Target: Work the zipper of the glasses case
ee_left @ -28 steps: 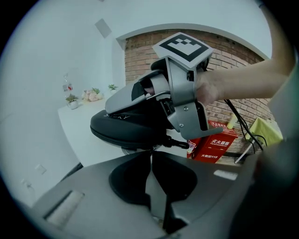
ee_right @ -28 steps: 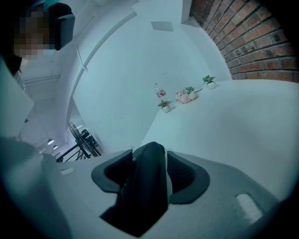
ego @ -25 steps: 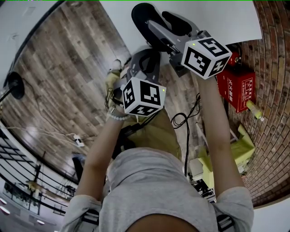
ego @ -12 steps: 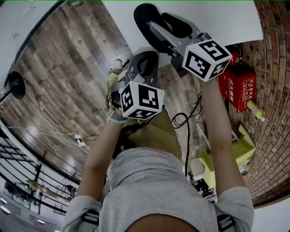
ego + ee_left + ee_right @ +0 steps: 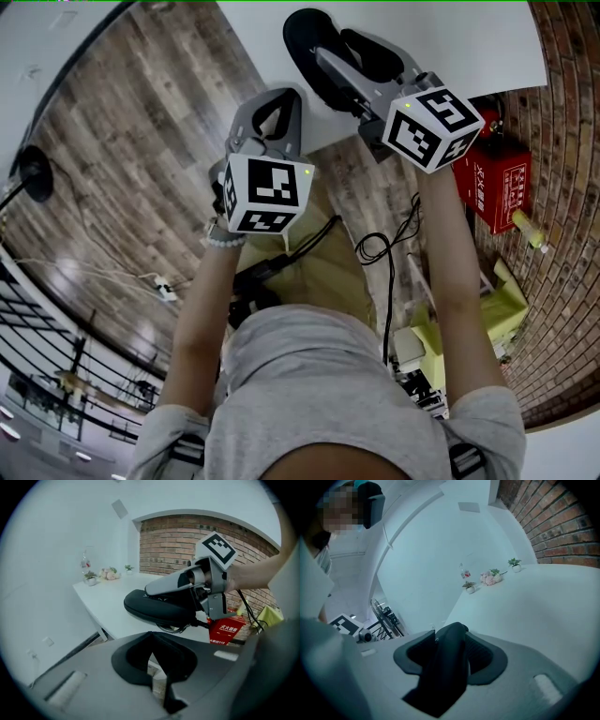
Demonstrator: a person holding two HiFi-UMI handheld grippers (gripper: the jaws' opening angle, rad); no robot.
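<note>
Forearms outstretched. The right tongs point(image 5: 449, 644), jaws just closing, clamp the black oval zippered glasses case point(image 5: 154, 610) over the white worktop point(image 5: 450, 37) edge. The left tongs point(image 5: 279, 96), pinched together and empty, hover beside it above the wood-plank floor point(image 5: 141, 141).

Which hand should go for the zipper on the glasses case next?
Left. The right tongs have just been closing on the glasses case and hold it; the left tongs are shut, empty and free, a little apart from it.
</note>
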